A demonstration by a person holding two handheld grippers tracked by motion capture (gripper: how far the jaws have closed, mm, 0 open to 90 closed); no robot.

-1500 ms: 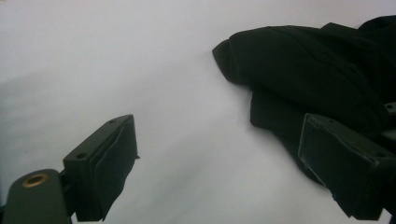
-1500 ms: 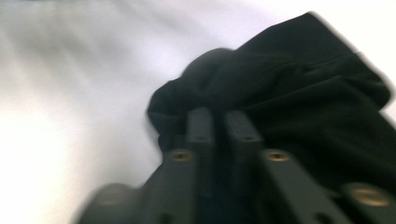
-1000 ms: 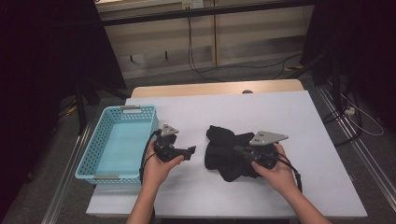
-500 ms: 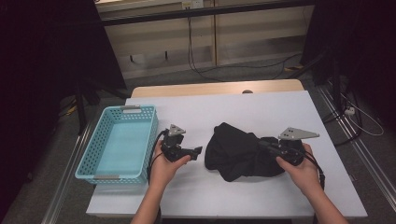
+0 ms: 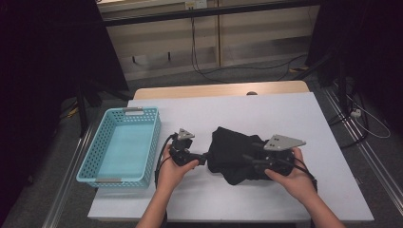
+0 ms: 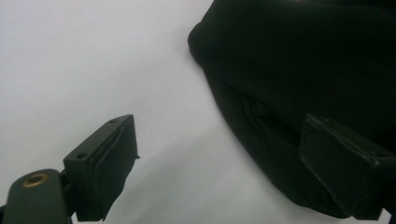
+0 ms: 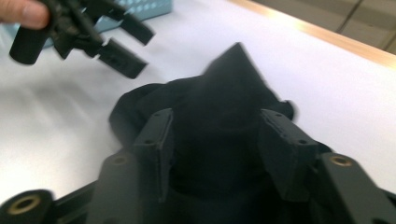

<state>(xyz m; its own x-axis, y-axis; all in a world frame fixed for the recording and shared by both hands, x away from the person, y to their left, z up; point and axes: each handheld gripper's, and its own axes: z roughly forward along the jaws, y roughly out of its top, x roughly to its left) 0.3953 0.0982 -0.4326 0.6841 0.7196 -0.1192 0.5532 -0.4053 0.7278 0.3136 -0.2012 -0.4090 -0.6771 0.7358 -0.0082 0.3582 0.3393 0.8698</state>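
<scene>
So in the high view there's a black garment (image 5: 235,154) bunched up in a soft lump on the white table (image 5: 266,114), a bit right of centre. The right gripper (image 5: 251,159) is at its right edge and the left gripper (image 5: 205,157) sits just beside its left edge. Off to the left is a light-blue plastic basket (image 5: 121,145) with perforated walls, nothing in it. My guess is the cloth gets folded or tidied and maybe ends up in that basket. Either way it looks like early days: still a crumpled heap, no neat fold visible.

Left gripper view: jaws spread wide, with bare table between them. The garment (image 6: 299,79) lies along the right side, matte, smooth-looking fabric with a rounded edge and a soft crease. The right-hand jaw is over or against the cloth, can't tell if it's touching. No hold on it at all.

Right gripper view: a bit blurry, but the jaws have just been opening and now stand roughly halfway apart, with the garment (image 7: 224,116) mounded up between them into a pointy peak. The pads don't look like they're pressing on it, so I'd call it let go. The left gripper (image 7: 119,39) shows top left, also open.
</scene>
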